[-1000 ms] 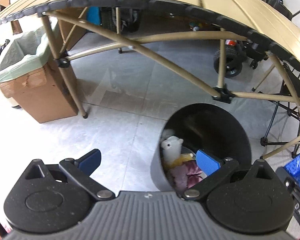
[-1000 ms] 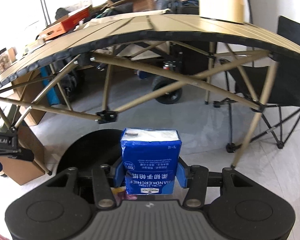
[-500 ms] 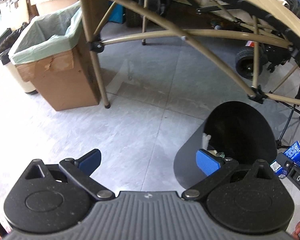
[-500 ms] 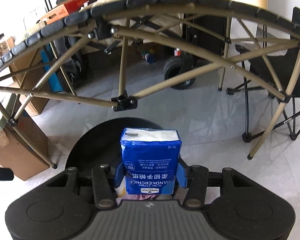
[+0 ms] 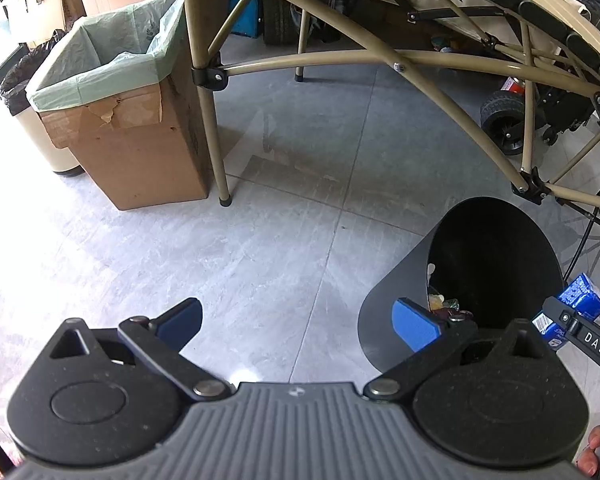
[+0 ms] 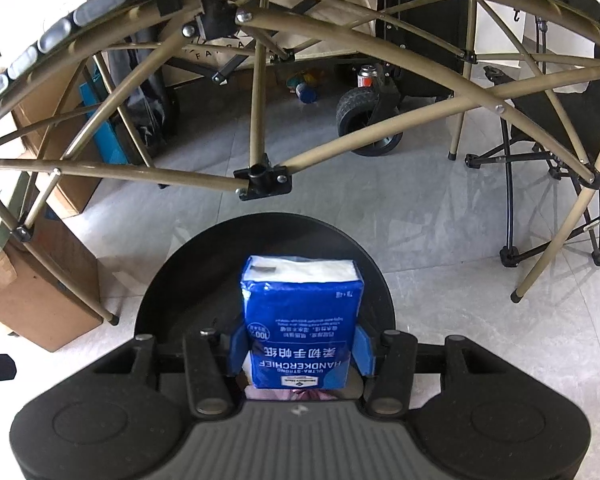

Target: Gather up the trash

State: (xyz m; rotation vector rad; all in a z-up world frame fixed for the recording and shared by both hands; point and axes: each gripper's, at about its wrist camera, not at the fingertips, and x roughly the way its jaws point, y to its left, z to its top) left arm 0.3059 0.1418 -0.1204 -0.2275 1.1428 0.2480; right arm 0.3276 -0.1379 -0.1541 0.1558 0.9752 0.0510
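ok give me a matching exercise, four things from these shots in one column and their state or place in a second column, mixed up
Things:
1. blue tissue pack
2. black round trash bin
3. brown cardboard box
4. left gripper

States or places:
A. lined with a pale green bag
B. open, nothing between its pads
C. on the floor by the table frame, some trash inside
D. clamped in the right gripper above the bin

Pairs: 1-D, 2-C, 3-A, 4-B
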